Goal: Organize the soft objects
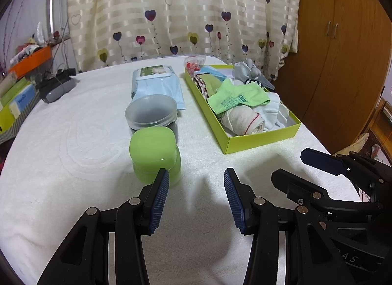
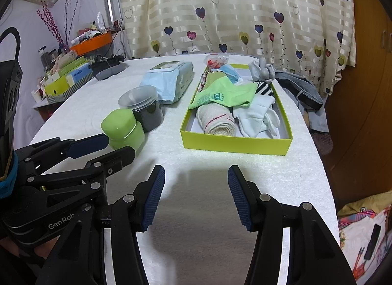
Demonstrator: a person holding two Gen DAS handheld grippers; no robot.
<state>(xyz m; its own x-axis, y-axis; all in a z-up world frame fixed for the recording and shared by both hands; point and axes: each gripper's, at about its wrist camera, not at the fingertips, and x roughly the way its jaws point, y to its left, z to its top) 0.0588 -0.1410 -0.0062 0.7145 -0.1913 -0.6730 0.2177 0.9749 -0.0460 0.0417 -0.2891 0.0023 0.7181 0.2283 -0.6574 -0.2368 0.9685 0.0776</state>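
Note:
A lime-green shallow box (image 1: 259, 139) (image 2: 235, 144) stands on the white-covered table and holds soft items: a green sock (image 1: 235, 97) (image 2: 223, 96), a rolled cream cloth (image 1: 242, 119) (image 2: 216, 120), white socks (image 1: 274, 110) (image 2: 257, 115), a grey sock (image 1: 245, 69) (image 2: 261, 70) and a blue mask (image 2: 229, 70). My left gripper (image 1: 196, 196) is open and empty over bare table, near the front edge. My right gripper (image 2: 196, 194) is open and empty, just to its right. Each gripper shows in the other's view.
A green lidded jar (image 1: 154, 157) (image 2: 122, 126) sits just ahead of the left fingers, a dark clear-lidded tub (image 1: 152, 113) (image 2: 143, 107) behind it, then a wipes pack (image 1: 156, 84) (image 2: 169, 79). Cluttered boxes (image 2: 66, 79) stand at the left. A wooden wardrobe (image 1: 343, 52) stands right.

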